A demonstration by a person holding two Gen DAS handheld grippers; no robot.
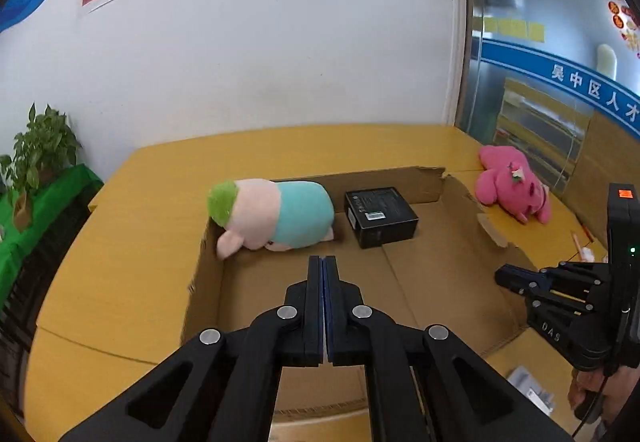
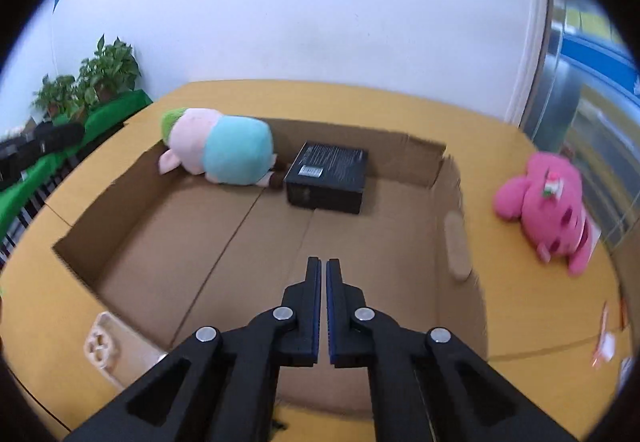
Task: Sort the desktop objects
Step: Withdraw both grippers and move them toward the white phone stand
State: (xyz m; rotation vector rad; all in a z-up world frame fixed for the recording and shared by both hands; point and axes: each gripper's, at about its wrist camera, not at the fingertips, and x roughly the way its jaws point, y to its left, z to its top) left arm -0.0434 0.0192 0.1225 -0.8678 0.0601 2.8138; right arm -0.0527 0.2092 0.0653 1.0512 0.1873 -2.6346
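A shallow open cardboard box [image 1: 404, 278] [image 2: 168, 242] lies on the yellow table. Inside it at the far side lie a plush pig with a green cap and teal shirt [image 1: 272, 216] [image 2: 222, 150] and a black carton [image 1: 381, 216] [image 2: 328, 176]. A pink plush toy [image 1: 514, 182] [image 2: 548, 202] lies on the table right of the box. My left gripper [image 1: 323, 262] is shut and empty above the box floor. My right gripper [image 2: 323, 264] is shut and empty over the box's near part; it also shows in the left wrist view [image 1: 500, 276] at the right.
A white wall stands behind the table [image 1: 132, 210]. Potted plants [image 1: 40, 154] [image 2: 92, 82] on a green cloth stand at the left. A glass partition [image 1: 540, 102] is at the right. A beige plastic piece [image 2: 102, 350] and small packets [image 2: 608, 346] [image 1: 532, 390] lie near the box.
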